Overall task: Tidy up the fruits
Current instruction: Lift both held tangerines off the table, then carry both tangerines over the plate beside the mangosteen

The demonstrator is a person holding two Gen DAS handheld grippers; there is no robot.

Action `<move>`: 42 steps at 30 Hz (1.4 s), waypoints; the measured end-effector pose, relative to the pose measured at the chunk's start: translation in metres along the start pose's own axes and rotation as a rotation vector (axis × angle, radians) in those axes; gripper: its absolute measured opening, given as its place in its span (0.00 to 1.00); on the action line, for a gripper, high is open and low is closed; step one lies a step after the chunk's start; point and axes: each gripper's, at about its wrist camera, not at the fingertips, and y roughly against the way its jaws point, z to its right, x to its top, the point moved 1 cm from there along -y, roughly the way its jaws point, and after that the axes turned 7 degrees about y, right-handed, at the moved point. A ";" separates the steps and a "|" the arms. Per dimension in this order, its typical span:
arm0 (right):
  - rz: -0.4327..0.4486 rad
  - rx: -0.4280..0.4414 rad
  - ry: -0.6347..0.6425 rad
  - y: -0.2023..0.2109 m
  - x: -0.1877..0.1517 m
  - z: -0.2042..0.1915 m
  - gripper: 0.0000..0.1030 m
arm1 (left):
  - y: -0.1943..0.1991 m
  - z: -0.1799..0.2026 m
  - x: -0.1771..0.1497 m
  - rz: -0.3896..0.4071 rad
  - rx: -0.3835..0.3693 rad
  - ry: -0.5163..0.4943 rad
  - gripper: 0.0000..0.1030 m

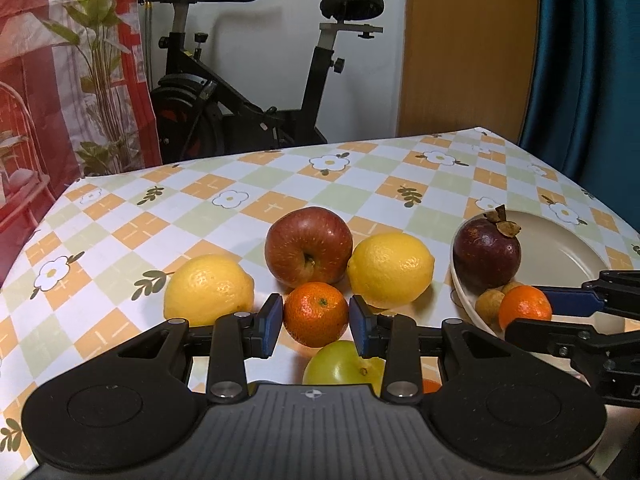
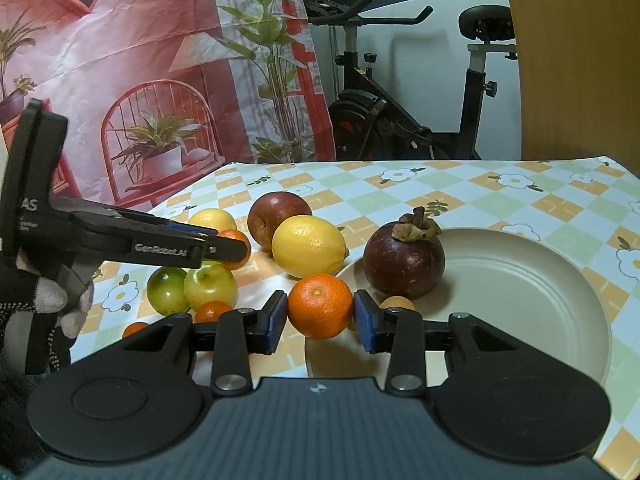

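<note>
In the left wrist view my left gripper [image 1: 316, 322] is shut on a small mandarin [image 1: 316, 314] above the table, with a red apple [image 1: 308, 251], two lemons [image 1: 209, 290] [image 1: 390, 269] and a green fruit [image 1: 340, 364] around it. In the right wrist view my right gripper [image 2: 320, 316] is shut on another mandarin [image 2: 320, 306] over the near-left rim of a beige plate [image 2: 520, 288]. A purple mangosteen [image 2: 404, 258] and a small brown fruit [image 2: 397, 303] lie on the plate.
Two green fruits [image 2: 167, 290] [image 2: 210, 285] and two more small mandarins [image 2: 213, 311] [image 2: 135, 329] lie on the checked tablecloth [image 2: 480, 200] at the left. An exercise bike [image 1: 248, 92] stands behind the table. A gloved hand [image 2: 44, 304] holds the left gripper.
</note>
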 end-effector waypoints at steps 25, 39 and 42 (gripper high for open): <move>0.025 -0.082 -0.027 0.016 0.002 0.016 0.38 | 0.016 0.052 0.012 0.056 -0.156 -0.055 0.37; -0.050 -0.110 -0.008 0.024 -0.006 0.022 0.38 | 0.013 0.088 -0.001 0.019 -0.264 -0.126 0.37; -0.075 -0.101 0.005 0.020 -0.009 0.018 0.38 | 0.010 0.089 -0.002 0.004 -0.270 -0.127 0.37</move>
